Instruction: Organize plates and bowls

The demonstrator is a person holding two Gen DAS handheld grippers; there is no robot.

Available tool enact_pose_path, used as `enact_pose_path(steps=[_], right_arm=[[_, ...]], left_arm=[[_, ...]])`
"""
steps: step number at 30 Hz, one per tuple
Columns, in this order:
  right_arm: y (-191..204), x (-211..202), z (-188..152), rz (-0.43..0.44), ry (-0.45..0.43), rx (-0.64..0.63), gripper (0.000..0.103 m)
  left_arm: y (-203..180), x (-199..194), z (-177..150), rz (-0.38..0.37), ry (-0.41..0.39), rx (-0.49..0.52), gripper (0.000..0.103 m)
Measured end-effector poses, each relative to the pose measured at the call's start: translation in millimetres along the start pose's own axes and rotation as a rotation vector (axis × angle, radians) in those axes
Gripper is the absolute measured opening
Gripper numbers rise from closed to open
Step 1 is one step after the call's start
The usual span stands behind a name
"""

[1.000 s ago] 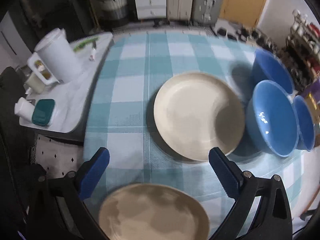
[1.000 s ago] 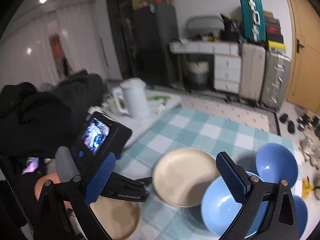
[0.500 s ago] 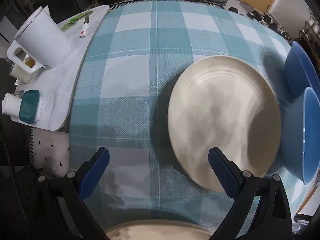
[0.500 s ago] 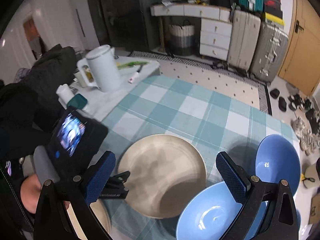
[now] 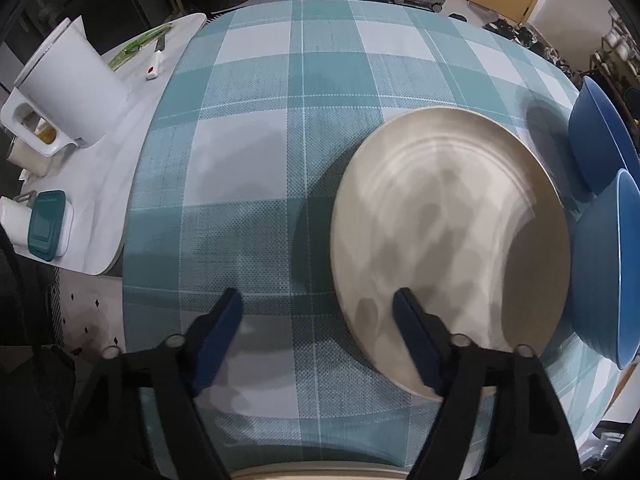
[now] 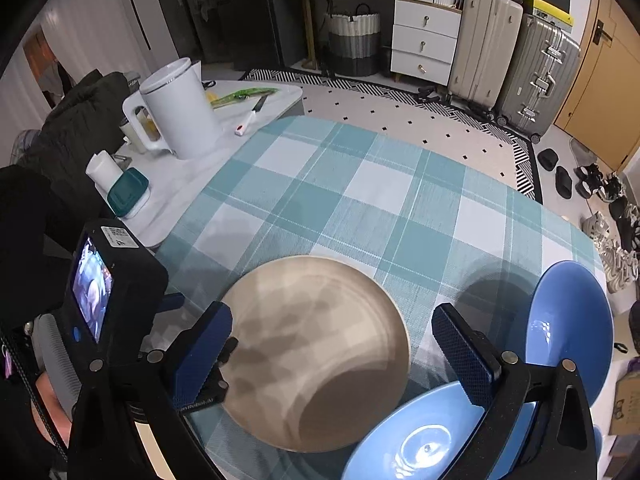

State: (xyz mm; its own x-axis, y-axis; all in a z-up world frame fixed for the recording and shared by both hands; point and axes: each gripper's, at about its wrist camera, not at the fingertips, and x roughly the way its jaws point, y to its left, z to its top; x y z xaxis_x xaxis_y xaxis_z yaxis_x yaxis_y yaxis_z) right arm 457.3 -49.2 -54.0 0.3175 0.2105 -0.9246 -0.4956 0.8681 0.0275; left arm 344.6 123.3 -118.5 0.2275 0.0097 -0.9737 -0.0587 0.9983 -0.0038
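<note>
Jaws, left gripper (image 5: 318, 320): parted, nothing between them; the right-hand finger overlaps the near left rim of the beige plate (image 5: 448, 236), the left-hand finger sits above bare checked tablecloth (image 5: 280, 120). Whether the finger touches the plate cannot be told.

Jaws, right gripper (image 6: 332, 340): spread wide, gripping nothing; raised over the table, with the same plate seen between and beyond its fingers.

Beige plate: flat on the tablecloth, right of centre in the left wrist view, shadowed on its near right part.

Second beige plate (image 5: 320, 472): only a sliver of rim shows at the bottom edge of the left wrist view.

Blue bowls: far blue bowl (image 6: 568, 320) and near blue bowl (image 6: 420, 436), both at the right side of the table; the near one lies just beside the plate's right rim, partly behind the right gripper's finger.

Side items, on a white side table (image 6: 192, 160) to the left: white kettle (image 6: 180, 108), teal-lidded container (image 6: 128, 192), small white bottle (image 6: 104, 168), knife (image 6: 252, 114).

Background: suitcases (image 6: 512, 60), white drawer unit (image 6: 424, 40).
</note>
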Motion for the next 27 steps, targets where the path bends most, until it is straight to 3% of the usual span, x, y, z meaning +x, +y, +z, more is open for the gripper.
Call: enact_pose_path(steps=[7, 14, 20, 27], right_arm=[[-2, 3, -1, 0.011, 0.010, 0.019, 0.102], [-3, 5, -5, 0.015, 0.023, 0.023, 0.102], [-6, 6, -8, 0.053, 0.036, 0.057, 0.102], [-8, 9, -7, 0.082, 0.058, 0.084, 0.102]], left_arm=[[5, 5, -3, -0.040, -0.007, 0.019, 0.052], [-6, 2, -6, -0.108, -0.018, 0.091, 0.011], [-3, 3, -3, -0.152, 0.002, 0.078, 0.010], [3, 0, -4, -0.109, -0.014, 0.071, 0.010]])
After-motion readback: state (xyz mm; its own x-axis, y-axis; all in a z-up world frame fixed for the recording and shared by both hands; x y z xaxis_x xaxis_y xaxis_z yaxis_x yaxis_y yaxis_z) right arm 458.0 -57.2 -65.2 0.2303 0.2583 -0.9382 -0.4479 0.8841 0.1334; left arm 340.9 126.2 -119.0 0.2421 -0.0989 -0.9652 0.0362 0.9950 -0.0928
